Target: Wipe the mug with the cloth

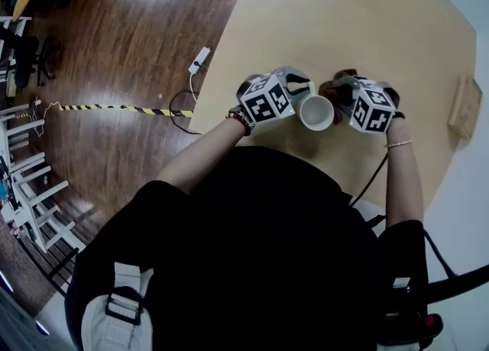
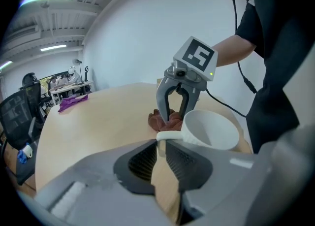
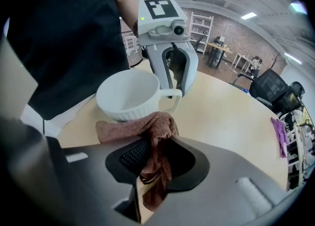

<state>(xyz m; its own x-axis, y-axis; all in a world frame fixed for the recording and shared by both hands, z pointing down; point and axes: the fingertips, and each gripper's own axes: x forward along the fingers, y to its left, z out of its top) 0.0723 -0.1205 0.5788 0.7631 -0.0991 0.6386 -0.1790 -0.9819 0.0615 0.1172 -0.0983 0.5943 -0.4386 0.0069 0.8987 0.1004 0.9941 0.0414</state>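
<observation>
On the left, our left gripper [image 2: 161, 146] was clenched on the mug's handle [image 3: 173, 99]. Its two jaws pinched the white loop from either side and steadied the mug [image 2: 211, 130] upright on the pale wooden table [image 1: 382, 21], near the edge closest to us. From the head view the mug sat between the two tools, its open mouth facing up and apparently empty.

To the right of the mug, our right gripper [image 3: 158, 146] was clamped on the cloth [image 3: 147, 126], a brownish-red rag. One bunch of it stuck out ahead of the jaws and a tail hung down between them. The bunched end lay right against the ribbed outer wall of the mug, on the side to the right of the handle as that gripper's view showed it. We could not tell whether it was pressing there or only touching.

We judged that picking up both things was done and that the wiping itself was either just starting or about to. The next move called for the left grip to stay firm so the mug would not spin or tip. The right tool then had to drag the cloth round the wall and over the rim, tilted steeply enough for fabric rather than hard jaw tips to meet the ceramic. Pushing sideways too hard could twist the handle out of the pinch.
</observation>
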